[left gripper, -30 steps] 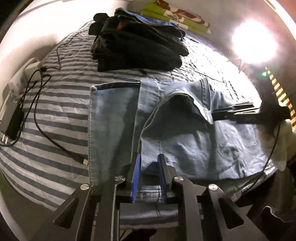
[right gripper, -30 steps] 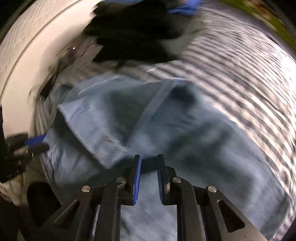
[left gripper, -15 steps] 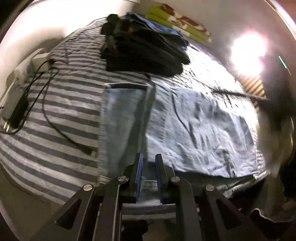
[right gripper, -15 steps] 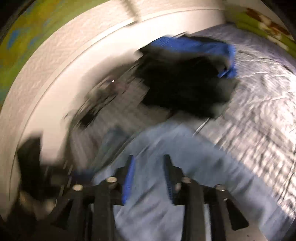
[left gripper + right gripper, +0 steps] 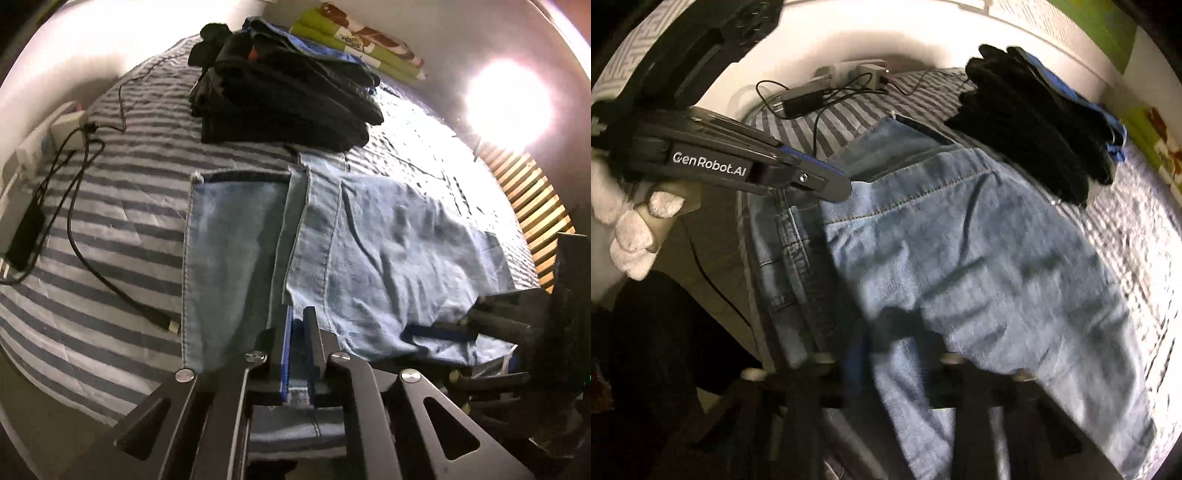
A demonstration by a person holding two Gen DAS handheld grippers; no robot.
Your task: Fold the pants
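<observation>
Two grippers work the near edge of the light blue jeans (image 5: 388, 236), which lie folded across the striped bedsheet (image 5: 110, 221) in front of us. Our left gripper (image 5: 298, 350) is clenched on the waistband end of the denim, its blue pads (image 5: 285, 354) pressed together with fabric pinched between them. Our right gripper (image 5: 886, 354) is blurred in its own view; its jaws are closing, with a fold of the jeans running between them, though we cannot tell whether the pads already press on the cloth. From the left wrist view it shows low at the right, at the jeans' near right corner. In the right wrist view our left hand (image 5: 631, 225), in a white glove, holds the left gripper's handle. A stack of dark folded pants (image 5: 284, 99) sits beyond the jeans, near but apart from them, with a blue garment (image 5: 1108, 122) under its far side. A black cable (image 5: 99, 273) trails over the sheet to the left, leading to a white power strip (image 5: 55, 129) by the wall. A bright lamp (image 5: 509, 107) glares at the upper right.
</observation>
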